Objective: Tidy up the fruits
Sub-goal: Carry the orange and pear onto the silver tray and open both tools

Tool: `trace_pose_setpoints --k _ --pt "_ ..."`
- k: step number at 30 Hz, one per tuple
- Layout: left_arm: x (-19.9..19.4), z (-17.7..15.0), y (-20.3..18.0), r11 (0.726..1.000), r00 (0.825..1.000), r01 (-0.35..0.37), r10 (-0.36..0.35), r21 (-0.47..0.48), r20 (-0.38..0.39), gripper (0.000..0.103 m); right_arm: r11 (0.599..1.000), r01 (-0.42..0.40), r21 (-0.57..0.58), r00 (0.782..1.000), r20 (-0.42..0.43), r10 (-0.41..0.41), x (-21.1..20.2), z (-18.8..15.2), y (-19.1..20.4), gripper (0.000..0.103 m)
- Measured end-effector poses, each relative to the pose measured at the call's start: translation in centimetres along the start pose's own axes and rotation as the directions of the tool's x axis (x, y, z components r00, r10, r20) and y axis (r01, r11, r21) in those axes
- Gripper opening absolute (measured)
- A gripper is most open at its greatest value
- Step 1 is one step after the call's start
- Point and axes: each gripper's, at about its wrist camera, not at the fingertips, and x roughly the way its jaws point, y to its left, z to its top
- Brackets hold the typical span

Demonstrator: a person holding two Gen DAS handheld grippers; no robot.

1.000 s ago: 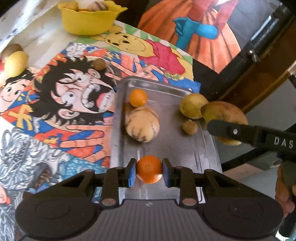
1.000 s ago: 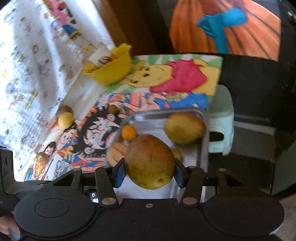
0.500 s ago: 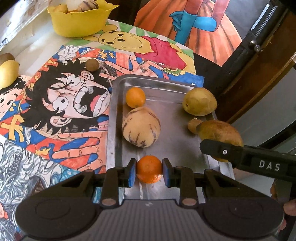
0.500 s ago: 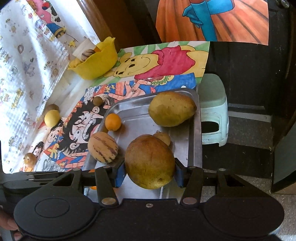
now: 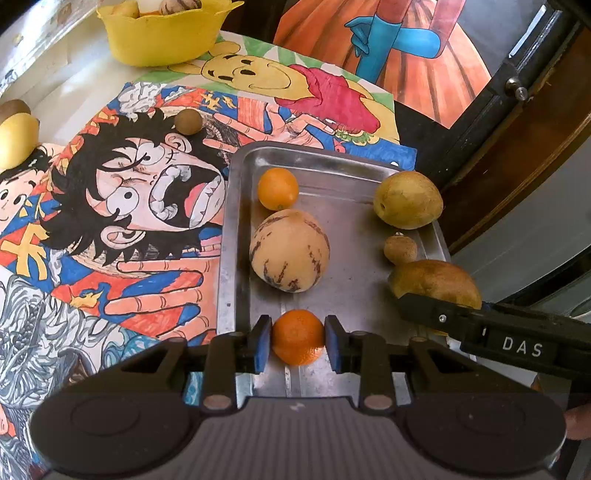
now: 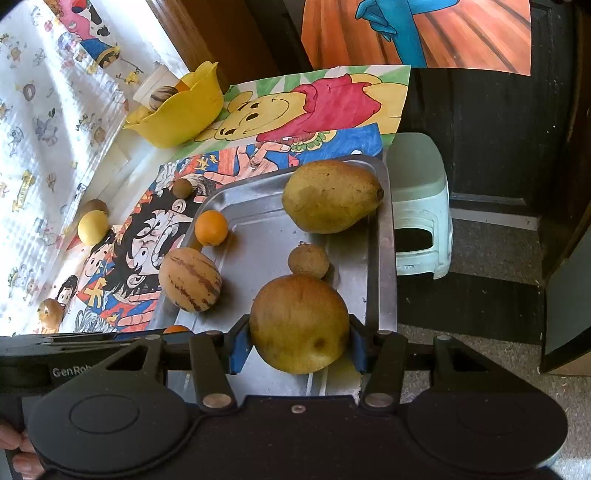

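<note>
Left wrist view looks down along the left gripper (image 5: pixel 297 343), which hangs over the near end of a metal tray (image 5: pixel 236 206), its blue pads (image 5: pixel 259 343) pressed to either side of an orange (image 5: pixel 298 341) held between the fingertips. From the right side of that view the right gripper (image 6: pixel 298 341) reaches in level over the tray's right edge, one black finger (image 5: pixel 480 328) marked "DAS" in white. Right wrist view shows that gripper closed on a large brown-yellow mango (image 6: pixel 299 323), which fills the gap between the pads and bulges forward past them; the left gripper's body at the lower left carries the letters "GenRob", the rest hidden. Whether the mango touches the tray cannot be told. On the tray lie a striped melon (image 5: pixel 290 251) and a second orange (image 5: pixel 277 188) along the left side, a second mango (image 5: pixel 407 199) at the far right corner, and a small brown fruit (image 5: pixel 400 249) just ahead of the held mango. A yellow bowl (image 5: pixel 166 33) with fruit stands far off on the cartoon-printed cloth (image 5: pixel 110 206).
</note>
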Motion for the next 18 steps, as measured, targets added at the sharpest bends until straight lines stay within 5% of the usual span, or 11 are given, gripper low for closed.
trace_pose_setpoints --k 9,15,18 --pt "-1.5 0.1 1.2 0.998 1.0 0.003 -0.003 -0.055 -0.009 0.043 1.0 0.023 0.02 1.0 -0.008 -0.023 -1.3 0.0 -0.1 0.061" --pt "-4.2 -0.2 1.7 0.998 1.0 -0.012 0.012 -0.065 -0.002 0.066 0.999 0.031 0.026 1.0 0.004 -0.031 -3.6 -0.5 1.1 0.073" --pt "-6.1 -0.6 2.4 0.998 0.999 -0.034 0.034 -0.057 0.005 0.087 0.999 0.039 -0.01 0.999 -0.004 -0.039 -4.9 -1.0 2.5 0.08"
